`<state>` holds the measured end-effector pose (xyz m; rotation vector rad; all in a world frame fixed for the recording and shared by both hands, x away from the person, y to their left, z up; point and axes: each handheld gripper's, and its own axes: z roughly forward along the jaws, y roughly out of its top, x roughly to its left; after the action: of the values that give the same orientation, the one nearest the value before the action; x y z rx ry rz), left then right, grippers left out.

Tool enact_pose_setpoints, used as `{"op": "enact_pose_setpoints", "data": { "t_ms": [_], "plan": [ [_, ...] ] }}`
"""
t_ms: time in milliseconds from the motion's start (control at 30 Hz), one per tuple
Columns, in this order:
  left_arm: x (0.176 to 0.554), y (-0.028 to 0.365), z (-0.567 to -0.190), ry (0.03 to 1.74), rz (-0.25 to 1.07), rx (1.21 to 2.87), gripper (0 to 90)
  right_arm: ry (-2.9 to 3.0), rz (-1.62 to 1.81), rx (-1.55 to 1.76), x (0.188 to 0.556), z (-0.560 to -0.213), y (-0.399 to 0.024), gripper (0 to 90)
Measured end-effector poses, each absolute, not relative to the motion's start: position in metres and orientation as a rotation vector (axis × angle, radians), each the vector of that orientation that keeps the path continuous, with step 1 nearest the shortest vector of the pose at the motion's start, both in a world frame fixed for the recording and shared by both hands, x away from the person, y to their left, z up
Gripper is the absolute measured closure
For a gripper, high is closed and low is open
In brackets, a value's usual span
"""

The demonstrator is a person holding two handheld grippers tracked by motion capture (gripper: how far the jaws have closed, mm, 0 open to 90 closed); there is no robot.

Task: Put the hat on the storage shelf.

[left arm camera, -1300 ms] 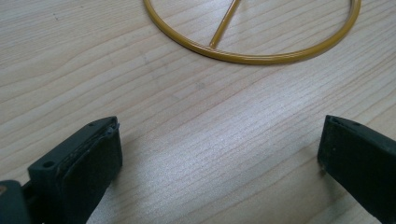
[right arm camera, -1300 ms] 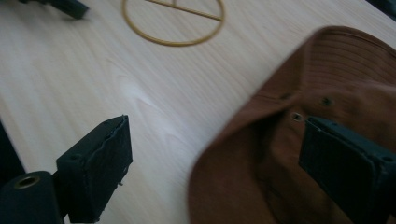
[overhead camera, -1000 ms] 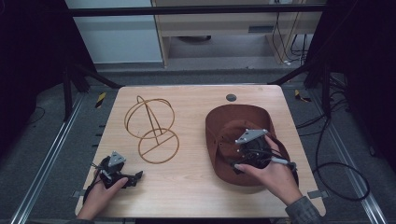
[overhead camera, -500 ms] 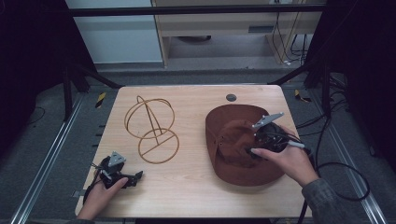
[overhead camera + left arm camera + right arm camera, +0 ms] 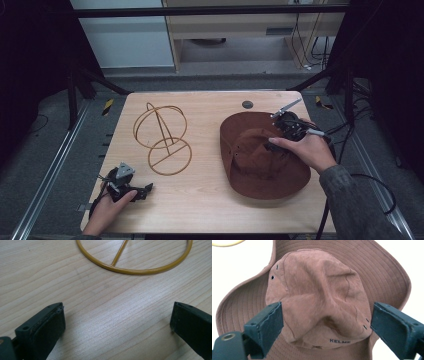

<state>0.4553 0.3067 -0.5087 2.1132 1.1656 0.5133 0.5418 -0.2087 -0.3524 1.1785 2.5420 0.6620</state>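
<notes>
A brown brimmed hat (image 5: 255,165) lies crown up on the right half of the wooden table (image 5: 210,210). My right gripper (image 5: 277,140) hovers over its far right side. Its jaws have just been opening and stand wide, with the dented crown (image 5: 317,290) below and between them, untouched by the pads. A gold wire hat stand (image 5: 162,135) is at the table's left centre. My left gripper (image 5: 144,191) rests open near the front left corner, nothing between its fingers. Its jaws (image 5: 117,307) face the stand's base ring (image 5: 135,270).
A small dark round disc (image 5: 247,104) sits in the table near the far edge. Cables (image 5: 370,180) trail off the right side onto the floor. Bare wood stretches between the stand and the hat.
My right hand has carried its gripper from the hat's near side toward the far right and slightly up. The hat, the stand and the left gripper have stayed put.
</notes>
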Motion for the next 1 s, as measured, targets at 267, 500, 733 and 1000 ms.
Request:
{"op": "enact_pose_setpoints", "data": {
  "t_ms": [267,500,733,1000],
  "plan": [
    [0.455,0.306,-0.509,1.170,0.510,2.104,0.0,2.567,0.628,1.210,0.564,-0.360,-0.206,9.5],
    [0.455,0.306,-0.509,1.170,0.510,2.104,0.0,2.569,0.641,1.224,0.569,-0.366,-0.201,10.9],
    [0.455,0.306,-0.509,1.170,0.510,2.104,0.0,2.601,0.647,1.212,0.571,-0.376,-0.190,12.7],
    [0.455,0.306,-0.509,1.170,0.510,2.105,0.0,2.620,0.667,1.224,0.573,-0.384,-0.187,20.6]
  ]
}}
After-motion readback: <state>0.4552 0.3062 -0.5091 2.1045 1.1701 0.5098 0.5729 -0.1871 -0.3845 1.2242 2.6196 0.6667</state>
